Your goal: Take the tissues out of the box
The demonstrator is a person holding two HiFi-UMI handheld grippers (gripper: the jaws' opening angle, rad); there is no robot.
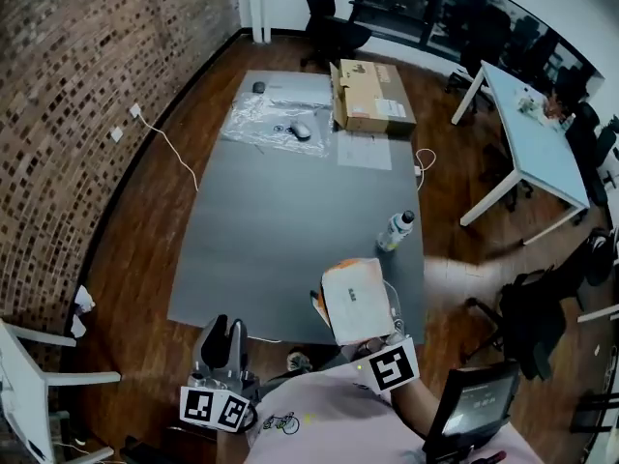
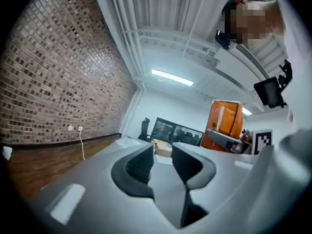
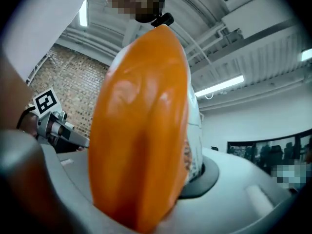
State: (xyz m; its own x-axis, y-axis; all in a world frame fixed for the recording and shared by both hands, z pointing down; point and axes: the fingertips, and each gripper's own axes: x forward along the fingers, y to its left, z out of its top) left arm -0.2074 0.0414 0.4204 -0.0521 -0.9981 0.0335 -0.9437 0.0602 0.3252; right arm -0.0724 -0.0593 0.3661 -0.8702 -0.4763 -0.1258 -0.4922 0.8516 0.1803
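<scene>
An orange and white soft tissue pack [image 1: 355, 300] is held up over the near right corner of the grey table [image 1: 280, 230]. My right gripper [image 1: 375, 339] is shut on its lower end. In the right gripper view the tissue pack [image 3: 141, 130] fills the space between the jaws of the right gripper [image 3: 163, 182] and hides the left one. My left gripper [image 1: 223, 334] hangs at the table's front edge, apart from the pack. Its jaws stand a narrow gap apart with nothing between them. In the left gripper view the left gripper [image 2: 162, 160] points along the table and the tissue pack [image 2: 225, 123] shows at the right.
A cardboard box [image 1: 372, 95] lies at the table's far end beside a clear plastic bag [image 1: 276, 122] and a paper sheet [image 1: 365, 151]. A water bottle [image 1: 396, 229] stands near the right edge. A white table [image 1: 537, 133] and chairs stand to the right, a brick wall to the left.
</scene>
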